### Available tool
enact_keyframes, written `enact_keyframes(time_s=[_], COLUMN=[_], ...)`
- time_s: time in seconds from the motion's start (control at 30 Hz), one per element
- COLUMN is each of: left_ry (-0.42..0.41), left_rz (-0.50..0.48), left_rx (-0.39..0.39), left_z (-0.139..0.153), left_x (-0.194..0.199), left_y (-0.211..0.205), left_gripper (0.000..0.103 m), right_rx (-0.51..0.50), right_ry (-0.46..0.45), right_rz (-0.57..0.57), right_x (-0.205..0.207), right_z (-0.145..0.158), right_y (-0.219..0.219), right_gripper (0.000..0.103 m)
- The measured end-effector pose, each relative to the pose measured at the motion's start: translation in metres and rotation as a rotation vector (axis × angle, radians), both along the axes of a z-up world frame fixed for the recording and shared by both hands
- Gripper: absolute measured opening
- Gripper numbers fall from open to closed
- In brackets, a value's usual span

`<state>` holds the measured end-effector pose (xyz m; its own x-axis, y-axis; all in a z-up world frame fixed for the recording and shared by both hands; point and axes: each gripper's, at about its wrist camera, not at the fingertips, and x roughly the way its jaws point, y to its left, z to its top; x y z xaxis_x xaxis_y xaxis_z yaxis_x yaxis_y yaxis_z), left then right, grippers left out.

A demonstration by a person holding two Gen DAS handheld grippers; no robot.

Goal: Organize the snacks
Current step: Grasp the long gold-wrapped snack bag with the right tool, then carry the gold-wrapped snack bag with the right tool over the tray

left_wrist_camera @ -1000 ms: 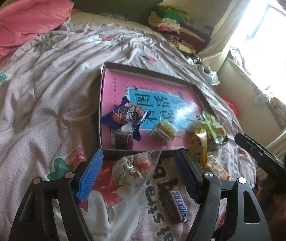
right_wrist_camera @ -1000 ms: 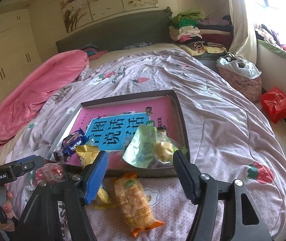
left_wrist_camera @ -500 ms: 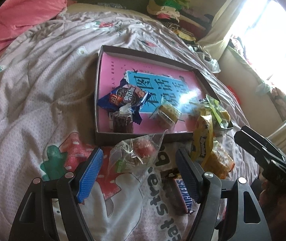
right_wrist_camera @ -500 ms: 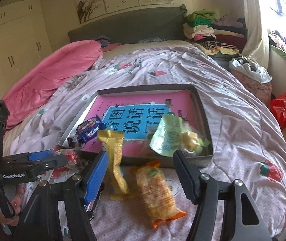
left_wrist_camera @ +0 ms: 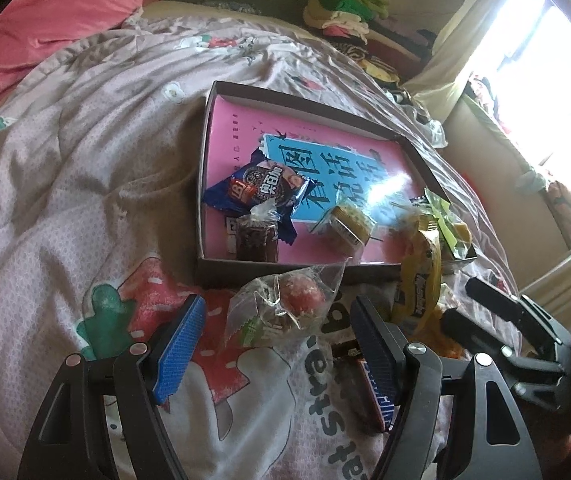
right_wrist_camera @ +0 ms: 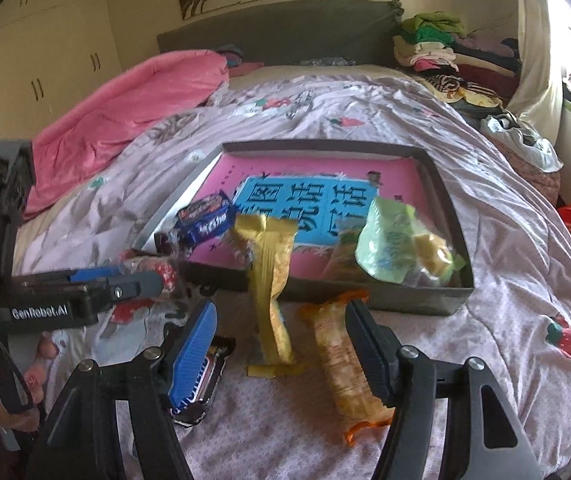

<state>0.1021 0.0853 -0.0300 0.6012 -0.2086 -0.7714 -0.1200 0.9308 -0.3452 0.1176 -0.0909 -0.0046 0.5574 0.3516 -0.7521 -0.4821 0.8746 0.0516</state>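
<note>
Nearest the left gripper [left_wrist_camera: 277,340], its blue-padded jaws stand spread with nothing pinched. A clear bag holding a red sweet [left_wrist_camera: 285,304] lies on the bedspread [left_wrist_camera: 65,208] between the fingertips, slightly ahead of them. A dark chocolate bar [left_wrist_camera: 361,384] lies beside and partly behind its right-hand finger.

The right gripper [right_wrist_camera: 281,336] is likewise spread and empty. A long yellow snack packet [right_wrist_camera: 271,280] lies between its fingers, nearer the blue left-hand pad, with its far end leaning on the near wall of the box. An orange-ended biscuit packet [right_wrist_camera: 341,368] lies against the black right-hand finger; whether they touch, I cannot tell. The chocolate bar [right_wrist_camera: 201,376] sits partly under the blue pad.

Just beyond both grippers sits a shallow dark cardboard box [right_wrist_camera: 449,216] with a pink and blue printed sheet on its floor. Inside, near the front, lie a blue biscuit packet [left_wrist_camera: 259,190], a dark brown wrapped snack [left_wrist_camera: 255,236], a small yellow wrapped cake [left_wrist_camera: 347,222] and a green bag of yellow pieces [right_wrist_camera: 397,244].

Farther off lie a pink quilt [right_wrist_camera: 125,112] and a stack of folded clothes [right_wrist_camera: 433,40].
</note>
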Motion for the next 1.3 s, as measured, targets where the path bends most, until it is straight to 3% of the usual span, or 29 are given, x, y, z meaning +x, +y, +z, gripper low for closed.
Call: enact_keyframes(time_s=[0.4, 0.8, 0.87, 0.93, 1.0, 1.3], left_ry=[0.009, 0.006, 0.002, 0.002, 0.011, 0.002], left_rz=[0.002, 0.005, 0.005, 0.005, 0.001, -0.013], left_rx=[0.0, -0.035, -0.04, -0.039, -0.032, -0.036], left_z=[-0.008, -0.015, -0.015, -0.015, -0.016, -0.012], left_x=[0.003, 0.005, 0.006, 0.006, 0.008, 0.004], left_y=[-0.002, -0.001, -0.002, -0.002, -0.003, -0.006], left_gripper=[0.076, 0.075, 0.075, 0.071, 0.06, 0.052], right_rx=[-0.025, -0.042, -0.035, -0.022, -0.011, 0.026], right_ry=[0.006, 0.032, 0.037, 0.04, 0.044, 0.035], right_rz=[0.043, 0.074, 0.073, 0.075, 0.073, 0.065], right_x=[0.007, 0.018, 0.019, 0.019, 0.019, 0.017], right_z=[-0.015, -0.03, -0.031, -0.031, -0.03, -0.022], right_y=[0.016, 0.028, 0.028, 0.027, 0.026, 0.017], right_gripper=[0.062, 0.033, 0.025, 0.022, 0.021, 0.018])
